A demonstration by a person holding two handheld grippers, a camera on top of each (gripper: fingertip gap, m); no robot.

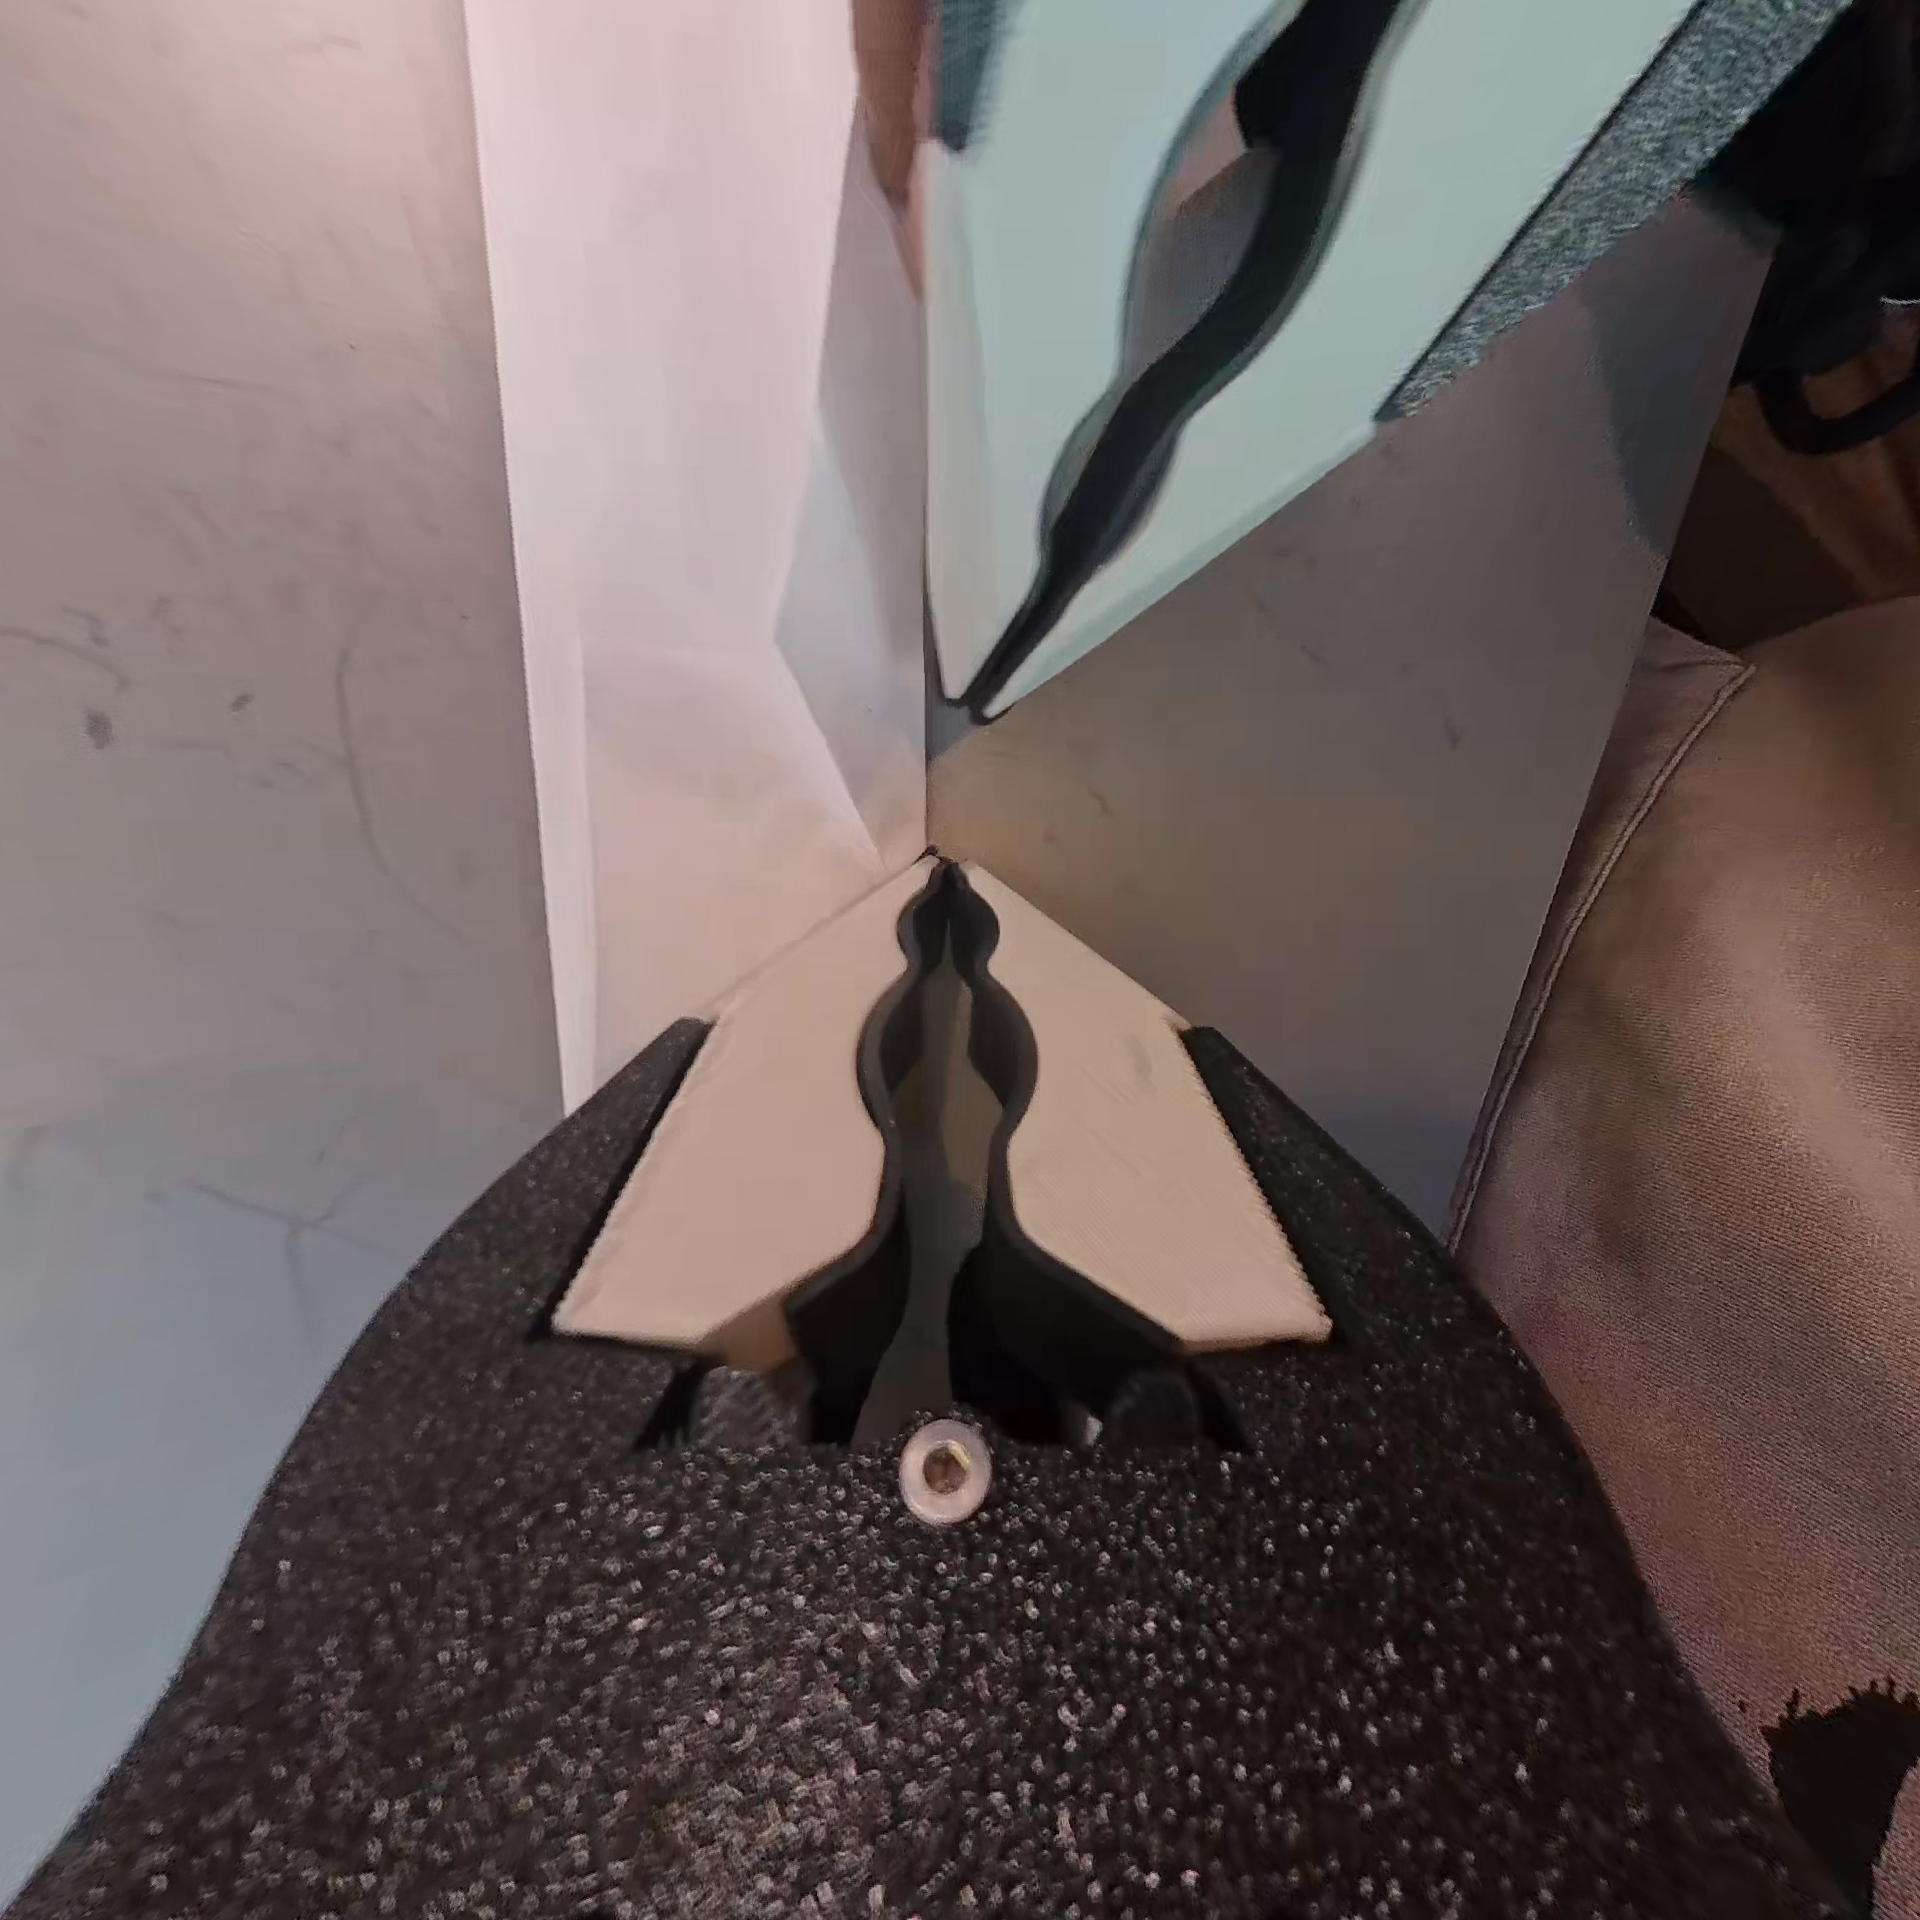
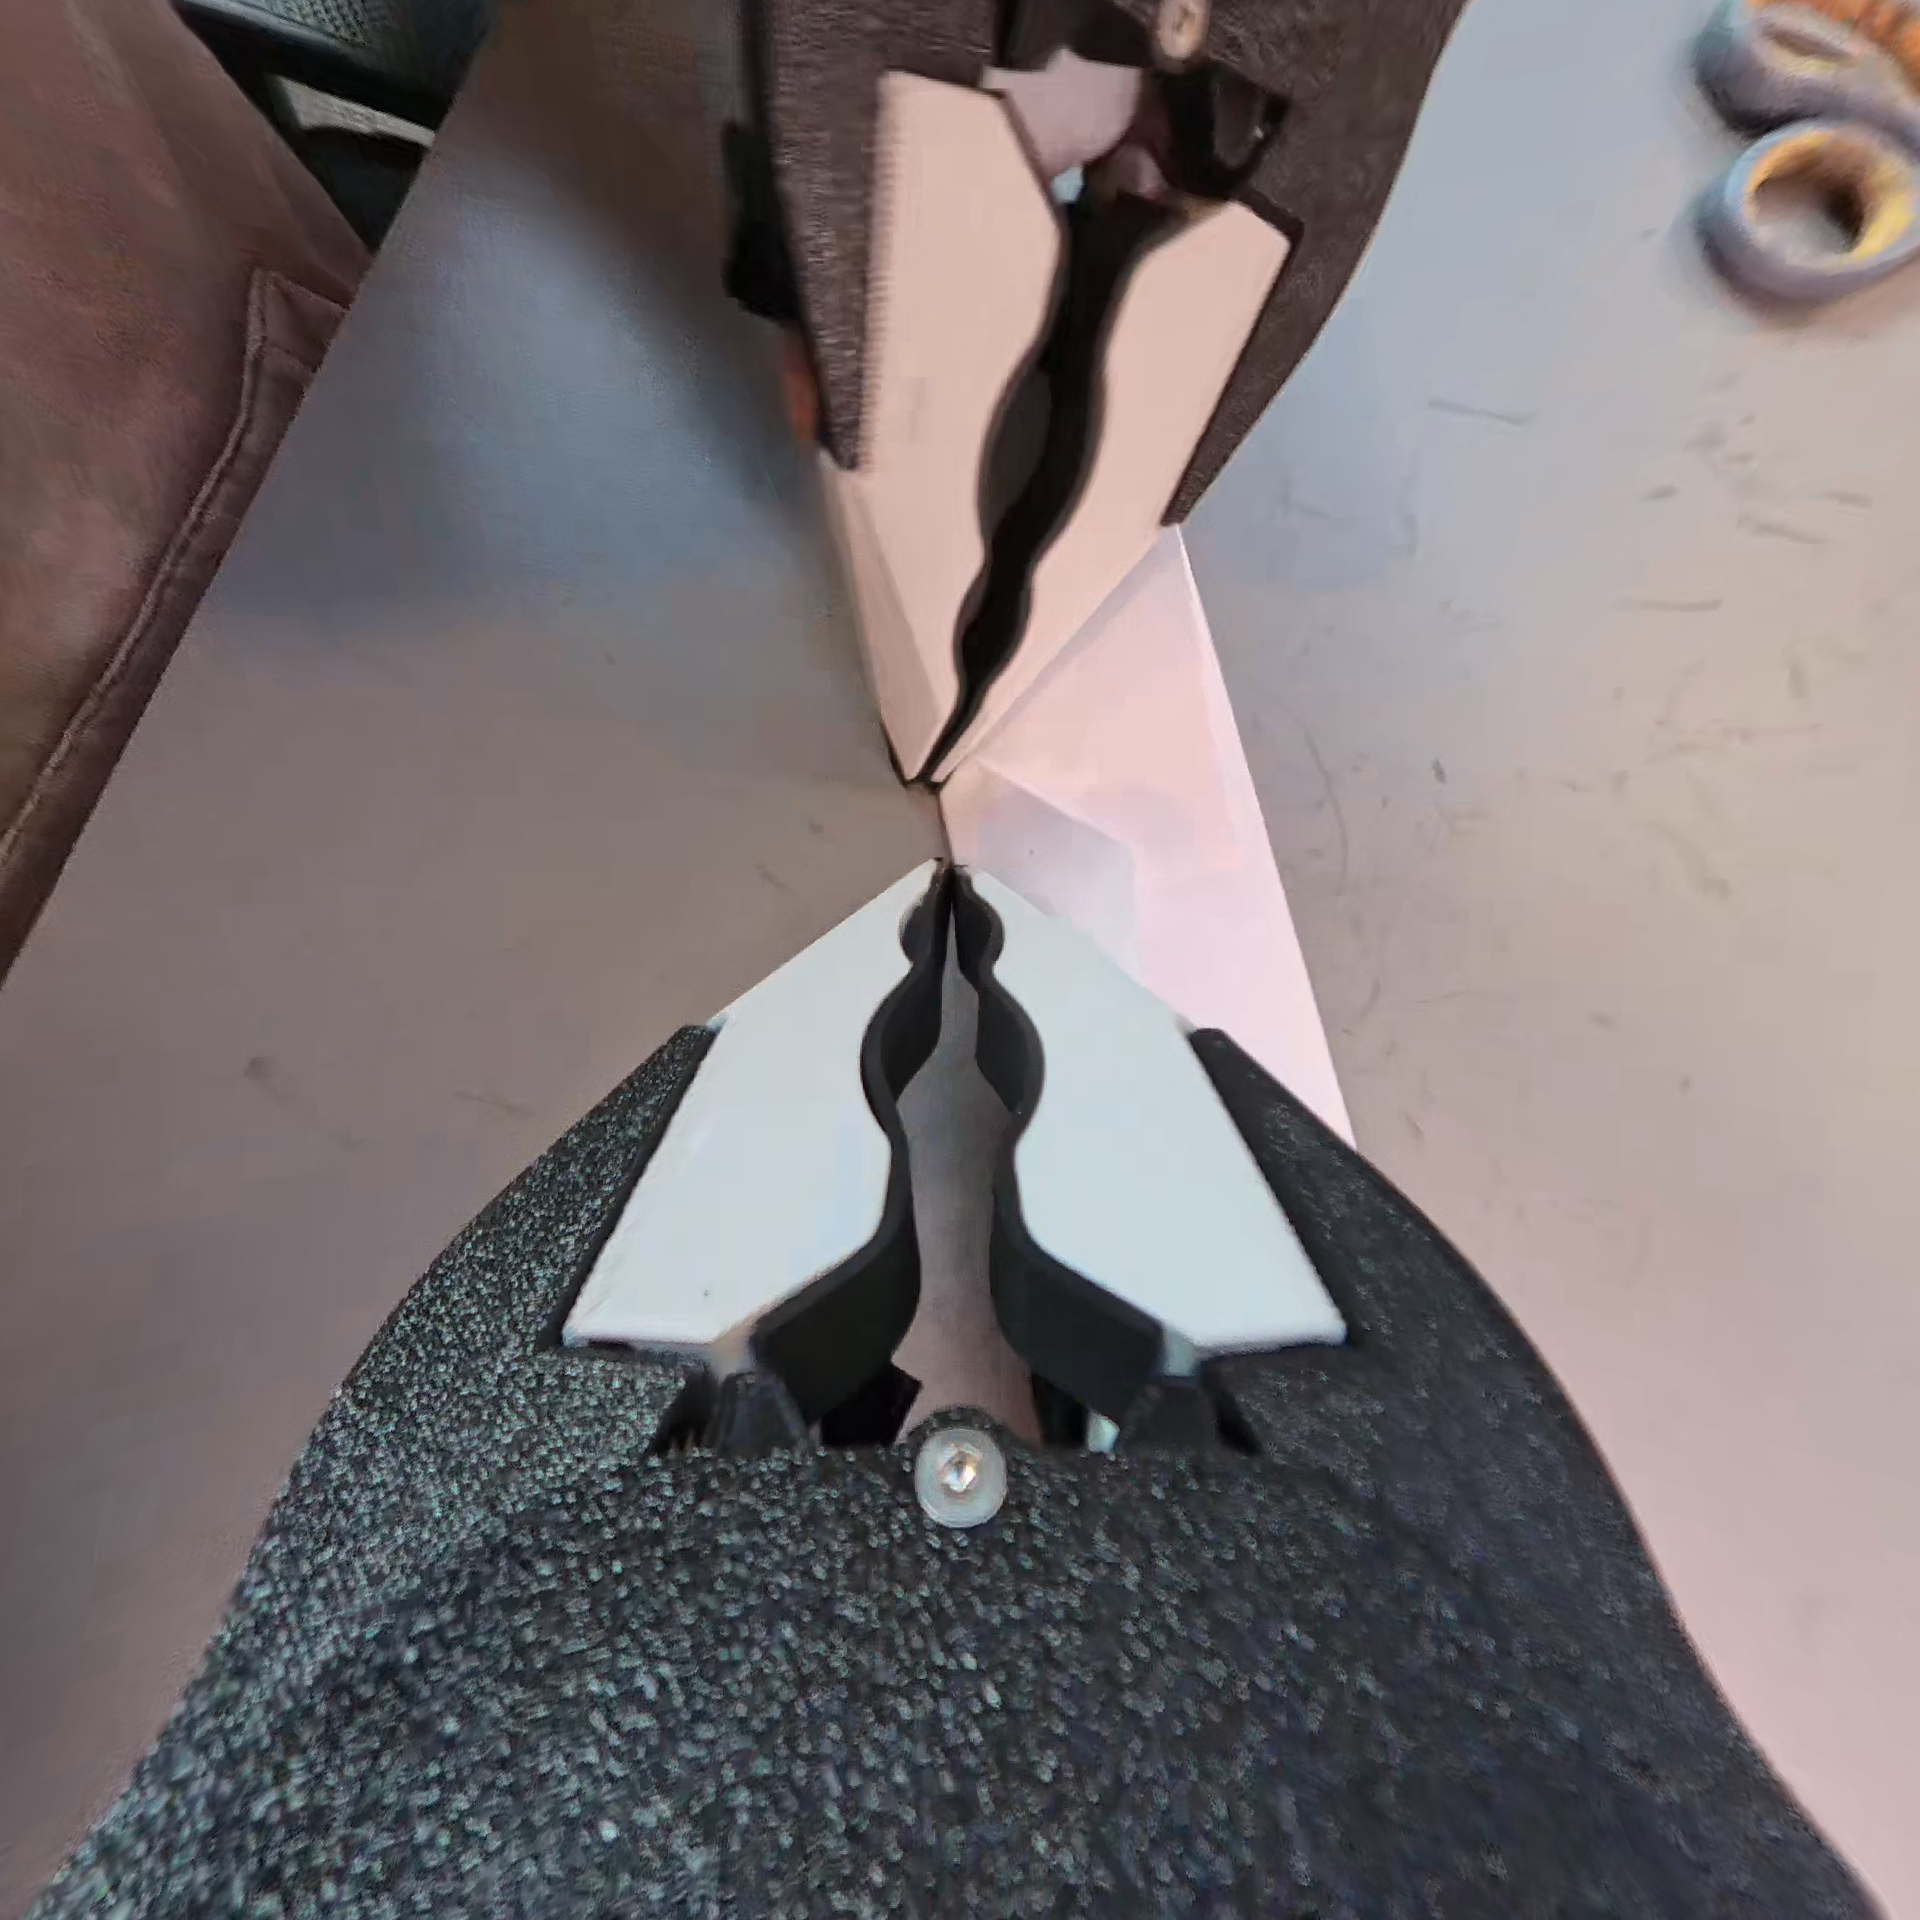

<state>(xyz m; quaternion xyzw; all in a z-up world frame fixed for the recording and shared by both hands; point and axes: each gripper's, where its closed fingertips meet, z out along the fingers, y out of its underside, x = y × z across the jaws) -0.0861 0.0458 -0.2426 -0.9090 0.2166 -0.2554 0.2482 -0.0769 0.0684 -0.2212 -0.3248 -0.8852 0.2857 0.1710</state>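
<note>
My left claw [image 1: 943, 868] and right claw [image 2: 948, 871] meet tip to tip at frame centre, each pinched together on the edge of a white sheet of paper [image 2: 1143, 790] over the grey tabletop [image 2: 520, 675]. Tape rolls [image 2: 1808, 197] sit upper right.

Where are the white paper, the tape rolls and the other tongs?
white paper [image 2: 1132, 810]: right wrist view, on its creased middle.
tape rolls [image 2: 1813, 208]: right wrist view, top right, on the nearer roll's rim.
left tongs [image 2: 925, 774]: right wrist view, at their closed tips touching the paper.
</note>
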